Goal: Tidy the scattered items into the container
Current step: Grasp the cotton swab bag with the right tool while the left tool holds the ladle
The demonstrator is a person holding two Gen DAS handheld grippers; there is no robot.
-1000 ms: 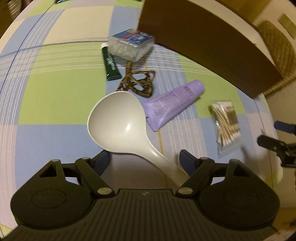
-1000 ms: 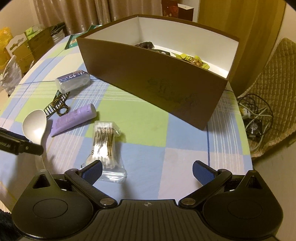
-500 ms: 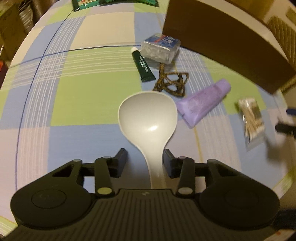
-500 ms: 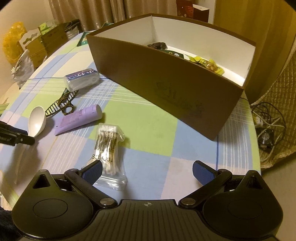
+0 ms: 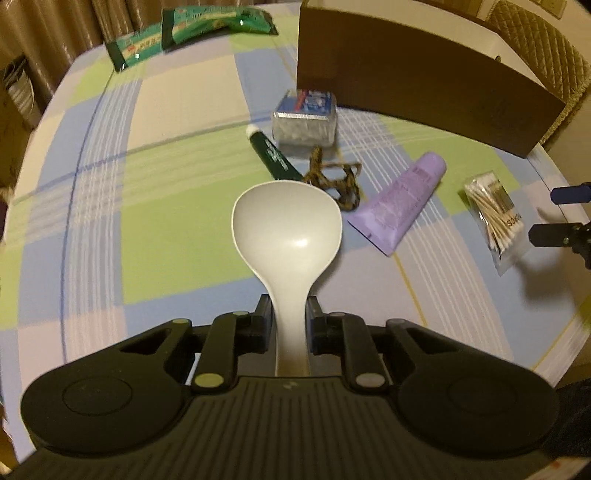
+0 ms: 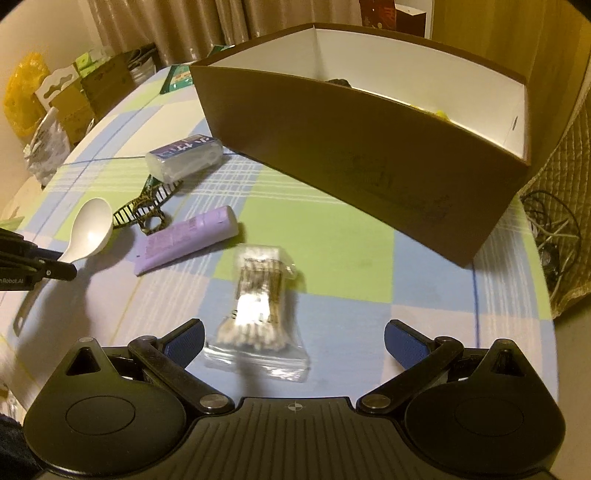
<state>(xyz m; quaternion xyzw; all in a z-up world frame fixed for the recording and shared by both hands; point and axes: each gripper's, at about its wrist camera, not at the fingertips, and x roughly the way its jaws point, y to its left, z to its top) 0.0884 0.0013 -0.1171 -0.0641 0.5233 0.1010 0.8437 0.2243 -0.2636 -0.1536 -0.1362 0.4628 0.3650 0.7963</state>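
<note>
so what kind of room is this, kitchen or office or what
Probably a lived-in room at home, not an office: a table under a checked tablecloth, curtains behind it, and bags and cartons piled by the wall. Which room, I can't tell.

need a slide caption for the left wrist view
Left gripper shut on the white spoon handle, with the purple tube, cotton swab bag and brown box beyond on the checked tablecloth.

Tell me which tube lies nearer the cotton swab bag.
The purple tube, lying between the swab bag and the dark green tube.
</note>
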